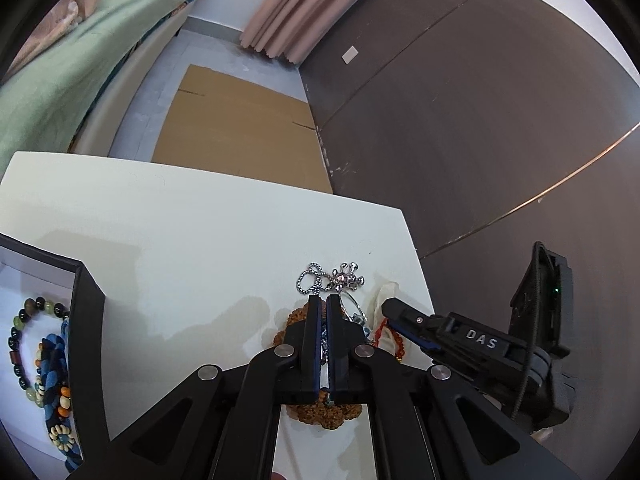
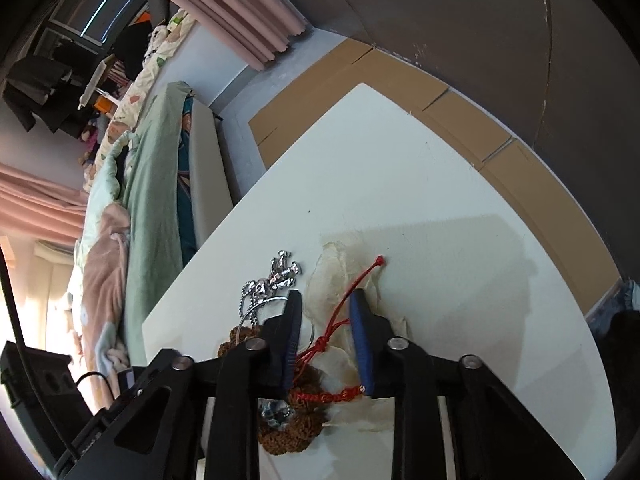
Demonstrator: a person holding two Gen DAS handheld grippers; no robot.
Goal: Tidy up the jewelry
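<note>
A heap of jewelry lies near the right edge of the white table [image 1: 200, 216]: a silver chain with a pendant [image 1: 332, 278], a brown bead bracelet [image 1: 320, 414], a red cord bracelet [image 2: 328, 344] and a clear pouch [image 2: 332, 280]. My left gripper [image 1: 324, 304] is shut over the heap, with something thin caught between its pads; what it is stays hidden. My right gripper [image 2: 326, 300] is open, its fingers either side of the red cord. It also shows in the left wrist view [image 1: 390, 308], right of the heap.
A black jewelry box [image 1: 86, 320] with a white inside stands at the table's left, holding bead bracelets [image 1: 36, 344]. Past the table are cardboard [image 1: 240, 128] on the floor, a bed [image 1: 72, 56], a pink curtain [image 1: 288, 8] and a dark wall [image 1: 480, 100].
</note>
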